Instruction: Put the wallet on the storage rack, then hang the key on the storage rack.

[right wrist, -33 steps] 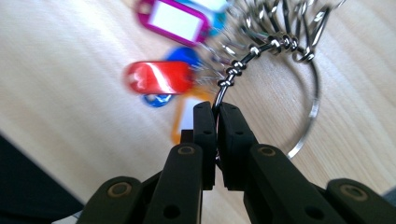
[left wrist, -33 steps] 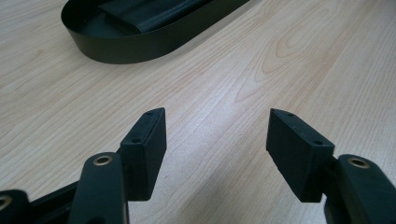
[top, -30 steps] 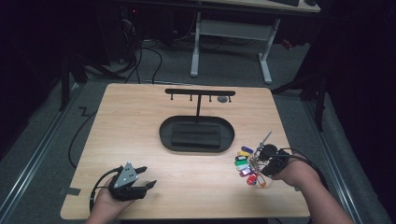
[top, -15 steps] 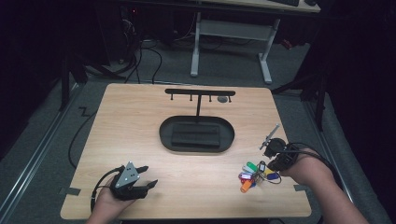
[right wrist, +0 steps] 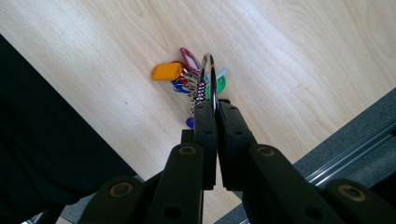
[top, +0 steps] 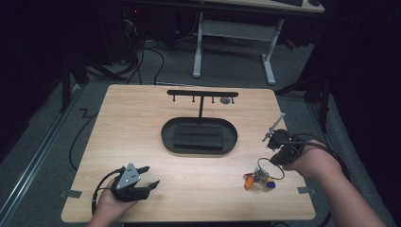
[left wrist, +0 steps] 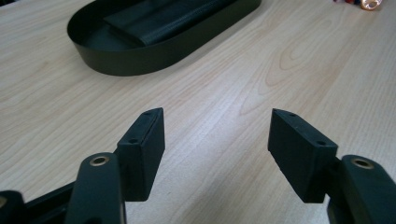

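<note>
**Key ring pinched at the table's right edge**

A pale wooden table (top: 142, 127) stands in a dark room, bearing a black oval tray (top: 168, 137) and rack. My left gripper (top: 142, 185) rests near the front-left corner, jaws spread, holding nothing. My right gripper (right wrist: 211, 108) is clenched on the key ring (right wrist: 208, 74); its coloured tags (top: 255, 179) touch the table.

Right claw (top: 276, 156) holding key ring (top: 267, 168), tags (top: 257, 179) resting on table (top: 142, 118)
</note>
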Motion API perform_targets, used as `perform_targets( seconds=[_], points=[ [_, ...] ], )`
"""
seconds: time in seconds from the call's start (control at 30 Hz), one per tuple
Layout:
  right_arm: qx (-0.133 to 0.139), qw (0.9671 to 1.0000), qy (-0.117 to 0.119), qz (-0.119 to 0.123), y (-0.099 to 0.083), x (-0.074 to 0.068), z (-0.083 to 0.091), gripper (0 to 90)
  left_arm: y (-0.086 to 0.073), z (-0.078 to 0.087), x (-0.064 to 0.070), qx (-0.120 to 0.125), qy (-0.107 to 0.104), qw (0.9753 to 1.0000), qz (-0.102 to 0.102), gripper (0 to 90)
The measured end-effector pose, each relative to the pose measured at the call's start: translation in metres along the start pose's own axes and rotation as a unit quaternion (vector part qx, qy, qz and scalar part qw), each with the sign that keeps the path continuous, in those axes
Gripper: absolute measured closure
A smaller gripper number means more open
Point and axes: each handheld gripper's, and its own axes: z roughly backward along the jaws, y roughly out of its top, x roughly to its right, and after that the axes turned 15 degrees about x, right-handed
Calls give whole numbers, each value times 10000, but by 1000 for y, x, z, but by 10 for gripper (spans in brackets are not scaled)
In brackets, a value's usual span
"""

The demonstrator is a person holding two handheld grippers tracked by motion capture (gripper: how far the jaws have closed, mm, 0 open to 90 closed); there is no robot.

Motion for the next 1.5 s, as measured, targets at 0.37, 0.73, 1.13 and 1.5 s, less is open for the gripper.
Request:
perform_targets(
  seconds=[0.37, 0.73, 1.13, 1.5],
  points=[
    [142, 9999, 47, 25, 24, 2, 23, 879, -1, 3, -4, 127, 147, 9997, 118, 313],
    [315, 9995, -17, -52, 49, 10, 48, 879, -1, 2, -4, 94, 126, 9999, 58, 314],
    [281, 9995, 1, -167, 79, 18, 42, 879, -4, 6, -6, 117, 76, 9998, 139, 317],
    [281, 9995, -34, -128, 109, 24, 32, 879, -5, 11, -8, 173, 220, 9995, 115, 260]
  ],
)
